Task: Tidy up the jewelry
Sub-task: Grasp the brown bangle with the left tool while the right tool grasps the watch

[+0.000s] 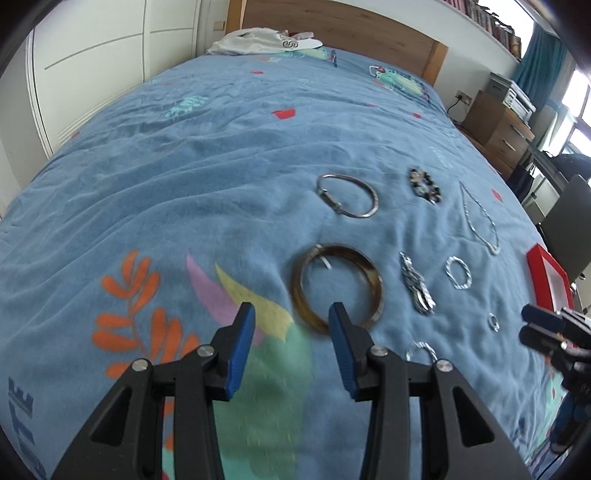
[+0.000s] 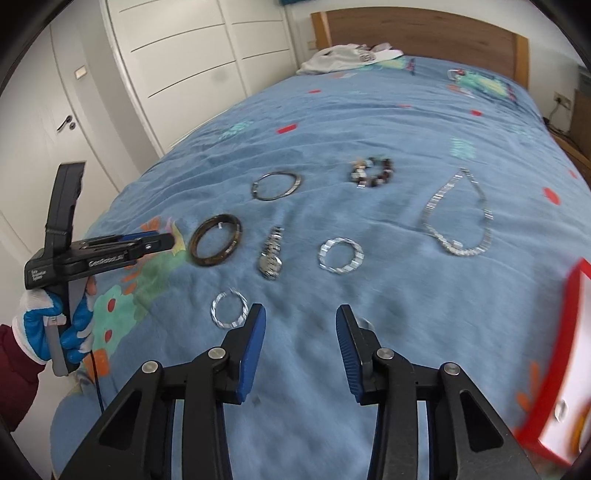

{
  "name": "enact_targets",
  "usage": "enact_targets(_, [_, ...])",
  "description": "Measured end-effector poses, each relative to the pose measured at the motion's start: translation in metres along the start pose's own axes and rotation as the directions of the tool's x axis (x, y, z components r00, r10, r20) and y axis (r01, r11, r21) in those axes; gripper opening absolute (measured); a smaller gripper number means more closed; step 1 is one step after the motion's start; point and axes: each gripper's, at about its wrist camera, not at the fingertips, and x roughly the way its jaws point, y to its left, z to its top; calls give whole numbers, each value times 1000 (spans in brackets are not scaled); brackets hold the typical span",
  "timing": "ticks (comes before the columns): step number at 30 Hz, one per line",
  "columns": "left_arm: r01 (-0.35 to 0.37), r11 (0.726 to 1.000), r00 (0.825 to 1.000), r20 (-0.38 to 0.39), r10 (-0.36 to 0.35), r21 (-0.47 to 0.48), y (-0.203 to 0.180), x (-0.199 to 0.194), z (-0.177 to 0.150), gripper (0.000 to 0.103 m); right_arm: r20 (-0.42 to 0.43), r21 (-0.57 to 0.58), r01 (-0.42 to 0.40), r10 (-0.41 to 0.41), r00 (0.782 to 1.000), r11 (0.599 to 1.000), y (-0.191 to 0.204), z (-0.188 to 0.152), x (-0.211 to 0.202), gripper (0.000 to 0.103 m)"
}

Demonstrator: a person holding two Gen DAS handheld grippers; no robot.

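Jewelry lies on a blue bedspread (image 1: 184, 166). A brown bangle (image 1: 337, 286) (image 2: 216, 240) sits just ahead of my open, empty left gripper (image 1: 291, 314). A thin silver bangle (image 1: 349, 196) (image 2: 276, 185) lies farther back. A silver watch (image 1: 417, 284) (image 2: 271, 254), a silver chain bracelet (image 1: 458, 272) (image 2: 340, 255), a beaded bracelet (image 1: 424, 185) (image 2: 372, 171) and a silver necklace (image 1: 478, 218) (image 2: 458, 218) lie to the right. My right gripper (image 2: 301, 314) is open and empty, with a silver hoop (image 2: 229, 308) at its left and a small ring (image 1: 493, 321) by its right finger.
A red-rimmed white box (image 2: 561, 362) (image 1: 548, 277) sits at the bed's right edge, with small items inside. White clothing (image 2: 347, 55) lies by the wooden headboard (image 2: 424, 29). White wardrobes (image 2: 177, 66) stand left, a wooden dresser (image 1: 495, 125) right.
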Motion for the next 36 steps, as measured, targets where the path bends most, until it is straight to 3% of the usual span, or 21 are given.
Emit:
enact_targets(9, [0,999,998,-59,3,45,-1,46,11,38,-34,-17,-49,49,998,999,17,25,64,37])
enact_targets(13, [-24,999,998,-58,27,46,3,55,12,25,-55,-38,-55,53,997,998,24,33,90,35])
enact_targets(15, [-39,998,998,-49,42,51,5,54,13,12,-64,-43,-58,55,996,997,27,36,100,35])
enact_targets(20, [-52,998,998,-31,53,35,12,50,11,8,-77,-48,-33,29,997,998,31,36,121,30])
enact_targets(21, [-54,998,998,-27,54,32,12,49,11,8,-73,-48,-29,25,997,998,31,36,121,25])
enact_targets(27, [-54,998,998,-16,54,-23,17,37,11,7,-44,-40,-35,33,998,999,33,37,113,25])
enact_targets(36, [-67,997,998,5,67,-27,10,-1,7,7,37,-15,-52,52,998,999,27,37,49,25])
